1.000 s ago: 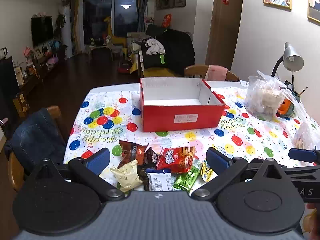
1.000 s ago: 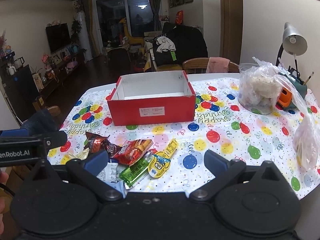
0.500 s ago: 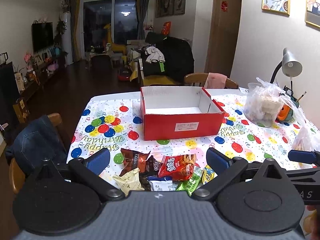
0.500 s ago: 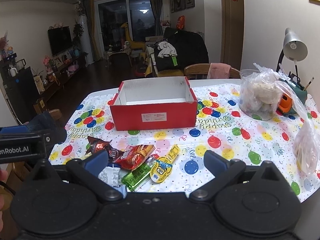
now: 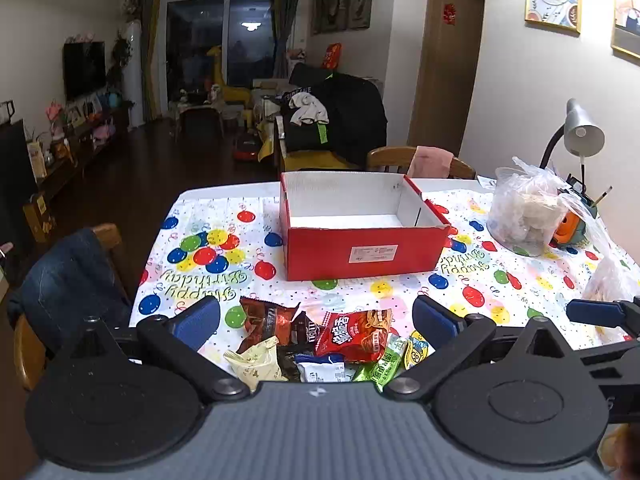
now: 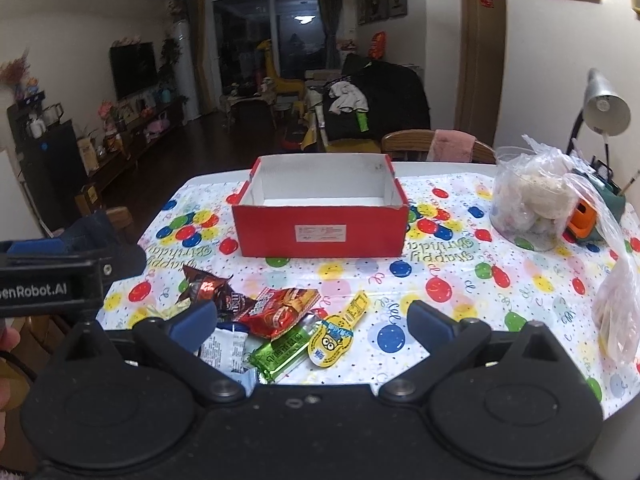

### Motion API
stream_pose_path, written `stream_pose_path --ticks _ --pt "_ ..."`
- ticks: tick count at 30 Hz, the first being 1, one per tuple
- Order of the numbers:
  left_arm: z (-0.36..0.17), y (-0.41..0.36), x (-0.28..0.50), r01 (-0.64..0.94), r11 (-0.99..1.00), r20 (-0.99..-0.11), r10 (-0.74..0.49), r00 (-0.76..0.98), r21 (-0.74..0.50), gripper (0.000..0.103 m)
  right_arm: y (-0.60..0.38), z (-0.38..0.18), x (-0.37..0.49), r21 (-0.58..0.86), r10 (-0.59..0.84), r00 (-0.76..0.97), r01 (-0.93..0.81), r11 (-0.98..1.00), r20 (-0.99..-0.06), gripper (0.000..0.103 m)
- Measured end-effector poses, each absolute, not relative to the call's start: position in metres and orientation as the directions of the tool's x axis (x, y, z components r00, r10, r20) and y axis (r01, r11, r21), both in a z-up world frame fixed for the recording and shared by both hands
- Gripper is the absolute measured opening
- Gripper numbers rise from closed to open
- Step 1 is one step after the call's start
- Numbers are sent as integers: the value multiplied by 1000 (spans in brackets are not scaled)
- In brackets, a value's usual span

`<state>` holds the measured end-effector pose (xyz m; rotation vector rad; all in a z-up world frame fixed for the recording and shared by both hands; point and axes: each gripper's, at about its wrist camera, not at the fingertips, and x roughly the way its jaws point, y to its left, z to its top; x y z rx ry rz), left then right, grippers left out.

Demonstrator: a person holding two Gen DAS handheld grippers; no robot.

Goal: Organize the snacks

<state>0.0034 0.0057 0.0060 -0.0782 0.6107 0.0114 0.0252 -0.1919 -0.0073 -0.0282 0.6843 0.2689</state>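
Observation:
An open red box (image 5: pixel 360 252) (image 6: pixel 320 232) with a white inside stands mid-table and looks empty. A pile of snack packets lies at the near edge: a red packet (image 5: pixel 352 336) (image 6: pixel 280 312), a brown packet (image 5: pixel 264 320) (image 6: pixel 204 284), a green bar (image 5: pixel 380 368) (image 6: pixel 280 350), a yellow minion-print packet (image 5: pixel 416 352) (image 6: pixel 332 342), a white packet (image 5: pixel 320 370) (image 6: pixel 224 350) and a cream wrapper (image 5: pixel 256 362). My left gripper (image 5: pixel 316 316) is open and empty above the pile. My right gripper (image 6: pixel 312 318) is open and empty, just right of it.
The table (image 5: pixel 200 276) wears a balloon-print cloth. A clear bag of pale food (image 5: pixel 524 216) (image 6: pixel 528 204), an orange object (image 6: pixel 582 220) and a desk lamp (image 5: pixel 580 136) stand at the right. Another plastic bag (image 6: pixel 616 312) lies at the near right edge. Chairs stand left (image 5: pixel 68 280) and behind (image 5: pixel 416 160).
Both grippers have drawn back and risen a little, so the box and snack pile sit lower in view. Nothing on the table has moved.

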Motion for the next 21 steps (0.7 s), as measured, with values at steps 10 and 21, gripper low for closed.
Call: stream_pose_path --ticks 10,21 --pt "-12 14 30 -98 993 -651 29 758 -70 103 -188 -24 56 65 278 696 -315 947 -662 100" --pt "-47 59 58 -319 939 -773 107 625 -128 102 -198 -58 105 164 313 595 -292 942 -741 96"
